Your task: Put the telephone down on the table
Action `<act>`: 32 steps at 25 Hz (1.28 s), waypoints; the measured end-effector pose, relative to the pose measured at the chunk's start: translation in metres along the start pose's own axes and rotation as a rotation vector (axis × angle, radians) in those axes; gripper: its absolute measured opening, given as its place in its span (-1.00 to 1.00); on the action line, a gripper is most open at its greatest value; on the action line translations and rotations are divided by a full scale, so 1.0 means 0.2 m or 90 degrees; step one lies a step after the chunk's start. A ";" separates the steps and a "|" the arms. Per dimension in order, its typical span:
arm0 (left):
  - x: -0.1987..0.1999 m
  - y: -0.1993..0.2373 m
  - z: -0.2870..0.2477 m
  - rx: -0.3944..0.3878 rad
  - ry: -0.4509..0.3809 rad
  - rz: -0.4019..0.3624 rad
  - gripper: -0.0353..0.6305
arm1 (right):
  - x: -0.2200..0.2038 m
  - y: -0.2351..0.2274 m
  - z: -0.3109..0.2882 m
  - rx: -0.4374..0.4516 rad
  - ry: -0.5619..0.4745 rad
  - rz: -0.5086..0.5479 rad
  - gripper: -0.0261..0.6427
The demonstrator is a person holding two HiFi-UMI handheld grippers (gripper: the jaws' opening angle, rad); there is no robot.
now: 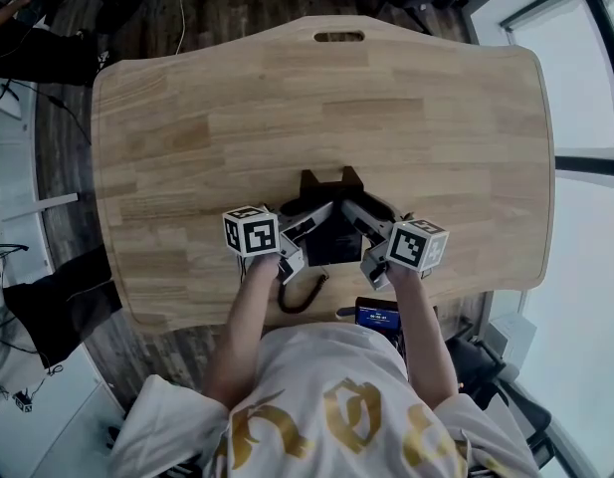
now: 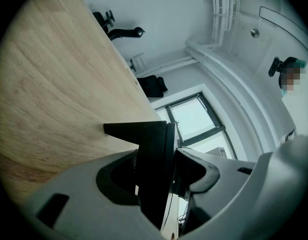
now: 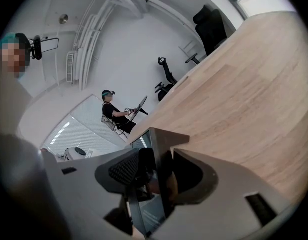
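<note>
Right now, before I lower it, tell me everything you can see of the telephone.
The telephone is a black, flat unit, plastic by its look, with a glossy face that reflects the room and an angled part at its far end. A dark cord loops from its near side. It sits over the table near the front edge, clamped by the left gripper and right gripper. Whether it touches the table cannot be told.
</note>
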State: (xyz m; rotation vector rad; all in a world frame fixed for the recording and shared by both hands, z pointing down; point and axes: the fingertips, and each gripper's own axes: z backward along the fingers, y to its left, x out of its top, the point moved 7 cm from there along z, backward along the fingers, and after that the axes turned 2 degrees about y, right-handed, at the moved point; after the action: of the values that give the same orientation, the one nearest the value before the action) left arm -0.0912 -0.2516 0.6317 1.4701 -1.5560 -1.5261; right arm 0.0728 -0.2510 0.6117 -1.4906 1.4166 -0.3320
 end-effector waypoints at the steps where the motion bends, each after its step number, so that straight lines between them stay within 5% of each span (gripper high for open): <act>1: 0.00 0.00 0.00 0.000 0.000 0.001 -0.24 | 0.00 0.00 0.00 -0.001 -0.004 0.000 -0.28; 15: 0.00 -0.03 0.00 0.047 0.004 0.009 -0.21 | -0.01 0.02 0.02 -0.033 -0.025 0.037 -0.28; 21: 0.01 -0.07 0.03 0.143 -0.019 -0.098 -0.08 | 0.03 0.05 0.04 -0.072 -0.012 0.132 -0.30; 32: -0.02 -0.08 0.08 0.161 -0.046 -0.069 0.01 | 0.02 0.10 0.13 -0.068 -0.033 0.142 -0.30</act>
State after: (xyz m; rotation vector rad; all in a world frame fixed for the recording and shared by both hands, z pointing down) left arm -0.0991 -0.2379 0.6136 1.6783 -1.7920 -1.5003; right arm 0.0817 -0.2387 0.5826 -1.3980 1.5611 -0.0801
